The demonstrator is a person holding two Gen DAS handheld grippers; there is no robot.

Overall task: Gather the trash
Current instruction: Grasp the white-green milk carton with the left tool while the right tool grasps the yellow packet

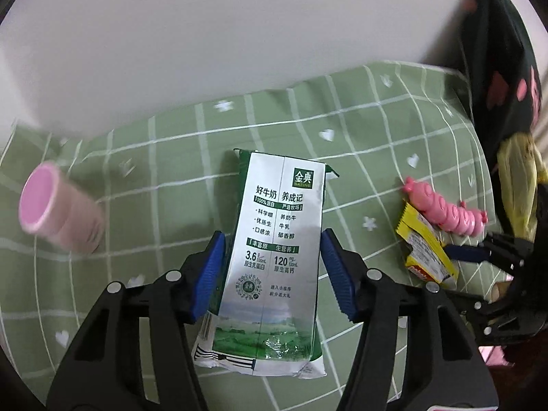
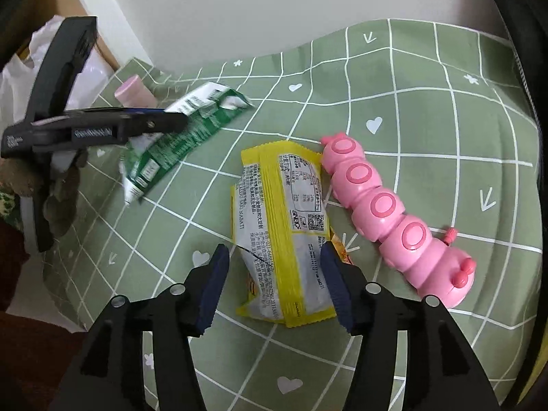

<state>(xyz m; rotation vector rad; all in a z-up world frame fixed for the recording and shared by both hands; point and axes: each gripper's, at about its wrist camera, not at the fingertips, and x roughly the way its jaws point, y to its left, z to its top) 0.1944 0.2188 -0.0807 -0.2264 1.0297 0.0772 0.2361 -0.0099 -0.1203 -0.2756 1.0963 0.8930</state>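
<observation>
**Left wrist carton, right wrist wrapper: both straddled on the green cloth**

Left wrist view, nearest first: the left gripper (image 1: 272, 274) stands open with its blue pads flanking a flattened milk carton (image 1: 274, 250) lying on the green checked tablecloth (image 1: 359, 130); whether the pads touch it I cannot tell. Further left lies a pink cup (image 1: 56, 207) on its side. At right, the yellow wrapper (image 1: 426, 250) touches a pink caterpillar toy (image 1: 448, 210).

Right wrist view shows more there: the right gripper (image 2: 274, 284) is open, its pads flanking the wrapper's (image 2: 284, 233) near end, the right pad at its edge. The toy (image 2: 394, 212) lies just beside it. Beyond, the left gripper (image 2: 171, 120) sits over the carton (image 2: 178, 144), with a white plastic bag (image 2: 20, 78) past the table edge.
</observation>
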